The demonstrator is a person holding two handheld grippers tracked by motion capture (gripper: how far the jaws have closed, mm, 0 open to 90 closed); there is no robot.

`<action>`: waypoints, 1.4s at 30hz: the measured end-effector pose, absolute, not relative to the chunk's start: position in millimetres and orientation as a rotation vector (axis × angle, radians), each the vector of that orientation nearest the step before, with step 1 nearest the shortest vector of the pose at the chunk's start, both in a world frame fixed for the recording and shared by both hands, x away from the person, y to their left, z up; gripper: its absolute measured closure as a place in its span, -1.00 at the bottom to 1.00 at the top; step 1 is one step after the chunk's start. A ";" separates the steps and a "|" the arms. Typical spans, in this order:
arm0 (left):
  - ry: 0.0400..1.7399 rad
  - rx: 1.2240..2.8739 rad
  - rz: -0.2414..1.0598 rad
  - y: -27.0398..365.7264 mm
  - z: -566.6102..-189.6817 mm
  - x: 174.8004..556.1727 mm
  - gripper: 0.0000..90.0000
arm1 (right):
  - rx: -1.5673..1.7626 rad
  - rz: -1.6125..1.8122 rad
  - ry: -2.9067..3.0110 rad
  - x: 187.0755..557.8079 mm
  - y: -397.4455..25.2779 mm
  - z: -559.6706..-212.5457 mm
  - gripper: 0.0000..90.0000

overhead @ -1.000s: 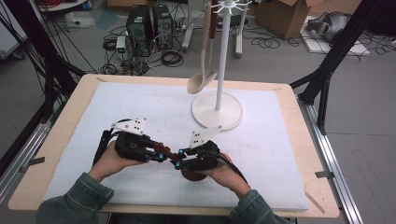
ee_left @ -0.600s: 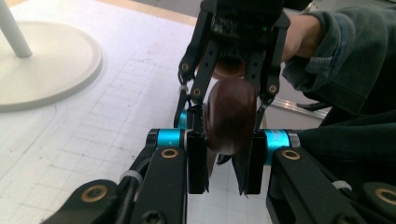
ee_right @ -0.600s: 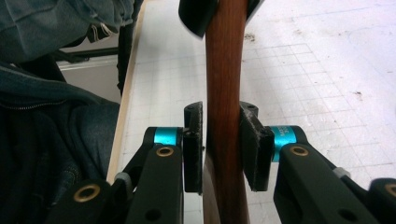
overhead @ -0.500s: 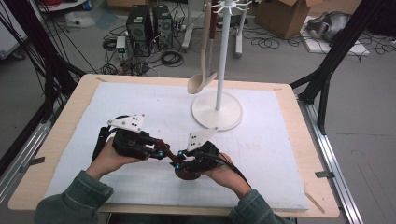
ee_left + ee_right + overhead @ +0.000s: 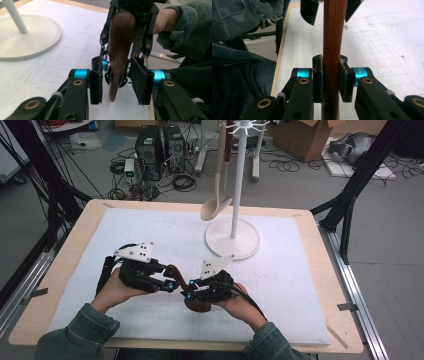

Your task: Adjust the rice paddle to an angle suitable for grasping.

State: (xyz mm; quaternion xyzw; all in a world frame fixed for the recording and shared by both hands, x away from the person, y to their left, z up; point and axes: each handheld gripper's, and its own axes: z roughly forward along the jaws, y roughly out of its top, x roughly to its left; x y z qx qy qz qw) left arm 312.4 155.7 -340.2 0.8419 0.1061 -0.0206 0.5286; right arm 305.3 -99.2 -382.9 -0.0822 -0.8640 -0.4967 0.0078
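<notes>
A dark brown wooden spoon (image 5: 196, 307) is held off the mat near the table's front middle. My right gripper (image 5: 189, 292) is shut on its handle (image 5: 332, 50), with both pads pressed to the wood in the right gripper view (image 5: 331, 80). My left gripper (image 5: 172, 284) faces it from the left. Its jaws stand open on either side of the spoon (image 5: 120, 50), and the pads (image 5: 138, 82) are clear of the wood. Both hands sit close together.
A white utensil stand with a round base (image 5: 232, 240) rises behind the grippers. A pale wooden spoon (image 5: 215, 205) hangs from it, low over the mat. A white gridded mat (image 5: 300, 285) covers most of the wooden table (image 5: 345, 340).
My left gripper has shifted slightly to the left. The right gripper has stayed almost still with the spoon in it.
</notes>
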 end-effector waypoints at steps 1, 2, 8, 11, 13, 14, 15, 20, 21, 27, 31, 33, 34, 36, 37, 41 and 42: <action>0.258 2.013 -0.039 156.9 -340.4 312.4 0.33 | -0.261 -1.559 -2.697 306.3 -100.0 -382.8 0.72; 0.264 2.014 -0.030 158.0 -340.5 312.4 0.31 | -0.271 -1.564 -2.696 306.9 -101.0 -382.5 0.72; 0.305 2.014 0.006 166.2 -343.5 311.8 0.18 | -0.342 -1.592 -2.659 311.4 -108.0 -381.1 0.72; 0.325 2.014 0.022 170.8 -346.2 311.7 0.13 | -0.360 -1.596 -2.653 313.5 -110.6 -381.1 0.72; 0.342 2.011 0.034 173.8 -348.4 311.8 0.07 | -0.372 -1.600 -2.651 314.8 -112.4 -380.7 0.72; 0.350 2.011 0.039 175.6 -349.2 311.7 0.06 | -0.378 -1.603 -2.649 315.6 -113.5 -380.5 0.72; 0.356 2.010 0.044 177.1 -350.2 311.8 0.03 | -0.388 -1.614 -2.646 316.7 -114.5 -380.4 0.72; 0.388 2.006 0.063 182.7 -355.5 312.0 -0.07 | -0.430 -1.636 -2.623 321.0 -121.5 -379.1 0.72; 0.401 2.003 0.067 183.8 -356.3 312.0 -0.10 | -0.441 -1.637 -2.615 321.8 -123.3 -378.7 0.72; 0.434 2.001 0.087 191.9 -360.9 312.6 -0.18 | -0.505 -1.673 -2.589 328.1 -136.8 -377.2 0.72; 0.458 2.003 0.105 196.1 -363.8 312.8 -0.23 | -0.536 -1.687 -2.580 331.3 -144.9 -376.0 0.72; 0.465 2.002 0.110 198.5 -365.0 313.4 -0.26 | -0.555 -1.692 -2.574 332.6 -148.6 -375.0 0.72; 0.472 1.998 0.113 199.6 -365.6 313.2 -0.27 | -0.558 -1.695 -2.578 333.7 -150.6 -374.5 0.72; 0.484 1.995 0.126 202.5 -367.0 312.8 -0.29 | -0.582 -1.700 -2.573 334.9 -154.9 -373.5 0.72; 0.486 1.990 0.128 203.5 -367.9 312.7 -0.31 | -0.594 -1.705 -2.571 335.5 -157.6 -372.4 0.72; 0.510 1.985 0.137 211.5 -373.3 313.4 -0.39 | -0.627 -1.731 -2.563 337.5 -165.7 -368.0 0.72; 0.516 1.986 0.145 213.5 -374.6 313.7 -0.40 | -0.630 -1.732 -2.563 338.7 -167.4 -367.0 0.72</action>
